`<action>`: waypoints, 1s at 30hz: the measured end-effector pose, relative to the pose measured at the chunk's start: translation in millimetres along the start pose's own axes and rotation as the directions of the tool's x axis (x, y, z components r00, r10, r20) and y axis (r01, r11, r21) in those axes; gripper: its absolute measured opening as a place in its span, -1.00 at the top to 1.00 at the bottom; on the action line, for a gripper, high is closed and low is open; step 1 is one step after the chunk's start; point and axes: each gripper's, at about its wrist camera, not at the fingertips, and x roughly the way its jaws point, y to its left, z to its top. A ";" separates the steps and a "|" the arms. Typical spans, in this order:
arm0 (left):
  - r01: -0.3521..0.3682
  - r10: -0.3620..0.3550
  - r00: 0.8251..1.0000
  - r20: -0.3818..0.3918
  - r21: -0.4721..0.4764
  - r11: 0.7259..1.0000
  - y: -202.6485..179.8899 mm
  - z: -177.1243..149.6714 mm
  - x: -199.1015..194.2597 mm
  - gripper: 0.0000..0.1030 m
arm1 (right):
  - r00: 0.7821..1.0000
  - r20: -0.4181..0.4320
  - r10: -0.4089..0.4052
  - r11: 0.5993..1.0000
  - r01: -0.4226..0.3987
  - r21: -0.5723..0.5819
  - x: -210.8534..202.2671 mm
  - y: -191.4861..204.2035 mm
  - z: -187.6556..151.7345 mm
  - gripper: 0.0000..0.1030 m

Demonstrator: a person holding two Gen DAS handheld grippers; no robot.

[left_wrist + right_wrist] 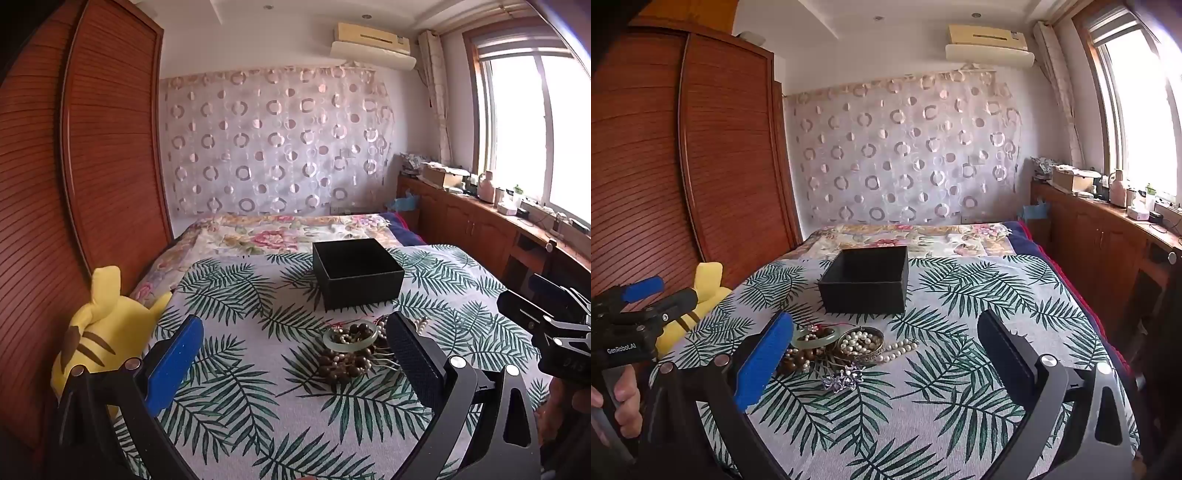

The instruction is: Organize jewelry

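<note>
Both grippers spread wide and empty above the bed

Left gripper (295, 354) has the jewelry pile (351, 350) at its 1 o'clock, hard by its right finger; right gripper (886, 354) sees the pile (846, 350) at 11 o'clock. Black box (866, 280) sits at 12 o'clock beyond it. I judge neither clearly nearer.

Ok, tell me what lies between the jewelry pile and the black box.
Only bare leaf-print cloth separates the jewelry pile from the black box, clearest in the right wrist view.

Leaf-print bed (960, 369): black box (866, 284), jewelry heap (846, 347), perhaps a plush (107, 332).
</note>
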 end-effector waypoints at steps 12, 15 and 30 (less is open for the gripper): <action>0.001 -0.001 1.000 0.002 0.000 1.000 1.0 3.9 -0.6 -0.86 | 1.000 -0.002 0.001 1.000 -0.001 0.000 0.6 0.5 0.0 -0.95; 0.002 -0.002 1.000 0.001 -0.001 1.000 1.3 3.9 -0.3 -0.86 | 1.000 -0.001 0.002 1.000 -0.002 0.000 0.5 0.7 0.0 -0.96; 0.002 -0.002 1.000 0.002 -0.001 1.000 1.3 3.7 -0.3 -0.86 | 1.000 -0.001 0.001 1.000 -0.001 0.001 0.6 1.0 0.2 -0.95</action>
